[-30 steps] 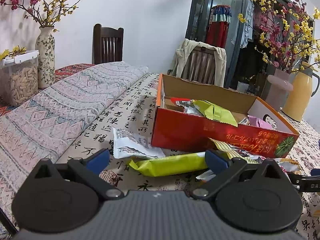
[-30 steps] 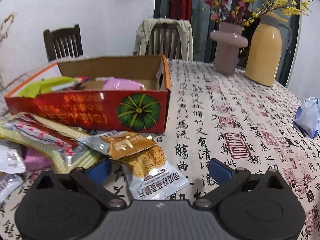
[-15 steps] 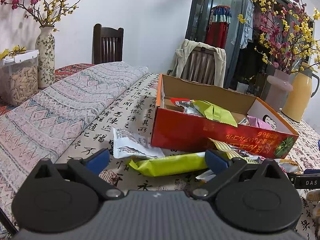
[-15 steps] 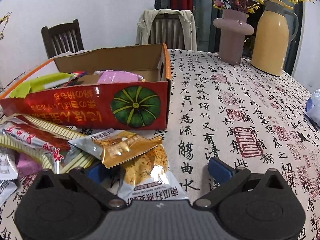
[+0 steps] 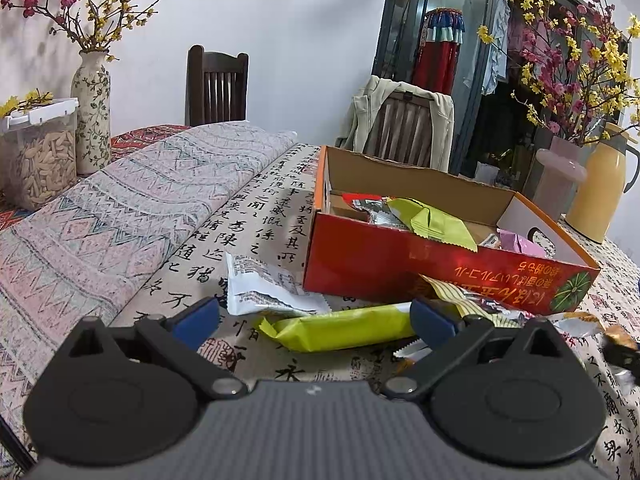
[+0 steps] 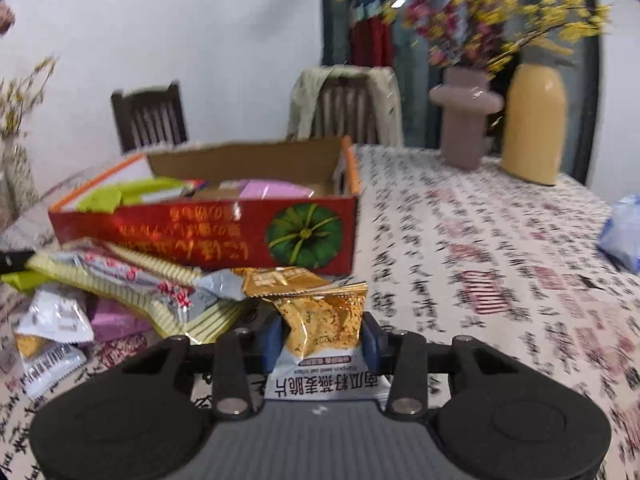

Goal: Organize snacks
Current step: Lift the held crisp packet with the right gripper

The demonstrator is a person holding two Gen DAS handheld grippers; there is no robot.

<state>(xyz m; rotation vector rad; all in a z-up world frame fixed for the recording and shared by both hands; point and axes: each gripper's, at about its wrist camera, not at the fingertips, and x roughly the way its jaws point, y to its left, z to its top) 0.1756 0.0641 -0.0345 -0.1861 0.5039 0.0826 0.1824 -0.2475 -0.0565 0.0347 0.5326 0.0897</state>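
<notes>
A red cardboard box with a green pumpkin print holds several snack packets. In front of it, a pile of loose packets lies on the calligraphy tablecloth. My right gripper has its jaws closing on a gold-and-white oat crisp packet, which sits pinched between the blue pads. In the left wrist view the same box stands to the right. My left gripper is open just above a lime-green bar packet, with a white packet lying behind it.
A pink vase and a yellow thermos stand at the back right. A blue-white bag lies at the right edge. A folded patterned cloth, a clear bin of snacks and a flowered vase are on the left. Chairs stand behind the table.
The right gripper slid forward over the oat crisp packet and its jaws came in from wide open onto it. The left gripper has not moved.
</notes>
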